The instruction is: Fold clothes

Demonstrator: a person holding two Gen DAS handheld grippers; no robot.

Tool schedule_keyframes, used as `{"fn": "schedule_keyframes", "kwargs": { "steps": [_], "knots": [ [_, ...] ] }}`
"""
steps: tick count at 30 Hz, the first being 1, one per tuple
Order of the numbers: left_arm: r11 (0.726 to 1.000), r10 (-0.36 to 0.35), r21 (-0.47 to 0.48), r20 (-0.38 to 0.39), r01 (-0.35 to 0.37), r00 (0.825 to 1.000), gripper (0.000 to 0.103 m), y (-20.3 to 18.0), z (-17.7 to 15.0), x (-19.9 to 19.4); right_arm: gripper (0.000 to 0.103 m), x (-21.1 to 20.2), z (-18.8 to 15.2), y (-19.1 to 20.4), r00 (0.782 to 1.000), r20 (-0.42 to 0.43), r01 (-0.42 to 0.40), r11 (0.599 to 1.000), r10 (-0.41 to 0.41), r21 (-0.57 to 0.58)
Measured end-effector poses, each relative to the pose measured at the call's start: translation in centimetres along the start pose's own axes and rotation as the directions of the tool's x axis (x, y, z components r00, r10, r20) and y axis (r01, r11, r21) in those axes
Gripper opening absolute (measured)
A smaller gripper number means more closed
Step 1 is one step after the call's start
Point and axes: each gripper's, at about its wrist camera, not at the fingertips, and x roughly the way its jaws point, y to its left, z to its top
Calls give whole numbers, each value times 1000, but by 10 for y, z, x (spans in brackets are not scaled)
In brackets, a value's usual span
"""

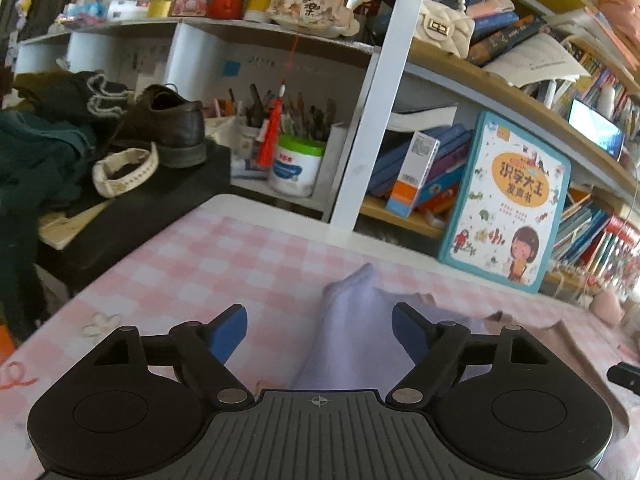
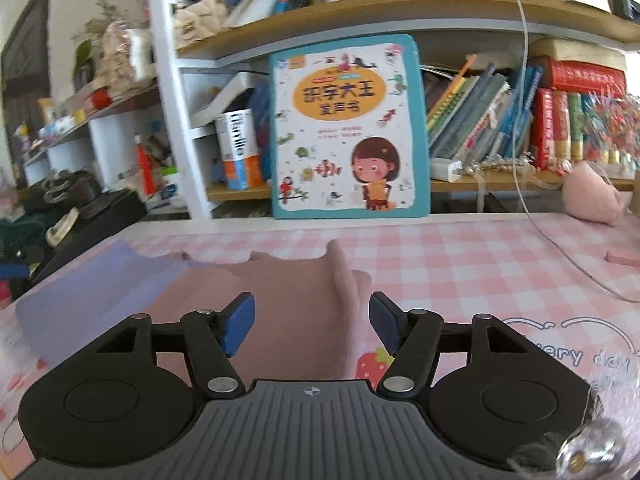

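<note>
**Two garments on the checked table, both grippers open above them**

A cluttered study: bookshelves run along the far edge of the table (image 2: 480, 248), which wears a pink-and-white checked cover, and a children's picture book (image 2: 348, 128) stands propped at that far edge. On the cover lie two soft pieces side by side, touching or overlapping: a lilac garment (image 1: 352, 332) toward the left edge and a dusty-pink garment (image 2: 296, 300) nearer the middle.

My left gripper (image 1: 320, 336) hangs over the lilac piece with its blue fingers (image 1: 228, 332) spread wide, gripping nothing. My right gripper (image 2: 312, 324) sits over the pink piece, its fingers likewise spread and empty.

I cannot tell from here whether these pieces are laid out awaiting a fold or already folded once; the pink one shows a raised ridge toward the far edge that would suit either. Any grasp would call for lowering onto a cloth edge and closing on a single layer, since the soft fabric bunches easily.
</note>
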Motion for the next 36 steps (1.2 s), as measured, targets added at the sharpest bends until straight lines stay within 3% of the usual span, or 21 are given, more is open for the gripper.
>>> {"fn": "schedule_keyframes", "kwargs": {
  "steps": [8,16,20,23,25,27,29,32,36],
  "knots": [
    [998,66,25,-114,-63,991,87,-11,-13,-29,66,-17,-10,8,995,-65,-84,991,78,-101],
    [988,12,-148,-212,-44,977,87,-3,-29,-41,69,-22,-18,13,986,-90,-154,971,139,-183],
    [954,-49,-298,-250,-29,967,87,5,-35,-34,73,-23,-20,11,983,-98,-170,969,155,-179],
    [922,-34,-381,-257,-69,966,83,9,-39,-29,73,-23,-20,7,982,-106,-169,974,154,-153],
    [905,-34,-418,-250,-76,968,74,11,-41,-26,73,-23,-20,3,982,-106,-168,977,155,-129],
    [889,-40,-451,-243,-77,969,56,13,-42,-22,73,-23,-20,0,982,-107,-165,982,154,-94],
    [872,-45,-483,-236,-77,971,51,14,-43,-19,72,-21,-20,-4,982,-115,-158,986,150,-60],
    [845,-52,-529,-225,-77,973,50,17,-45,-15,68,-17,-21,-9,984,-125,-132,991,129,-22],
    [805,-61,-589,-210,-76,976,50,20,-47,-8,48,-10,-24,-14,975,-169,-146,989,147,20]
  ]
}}
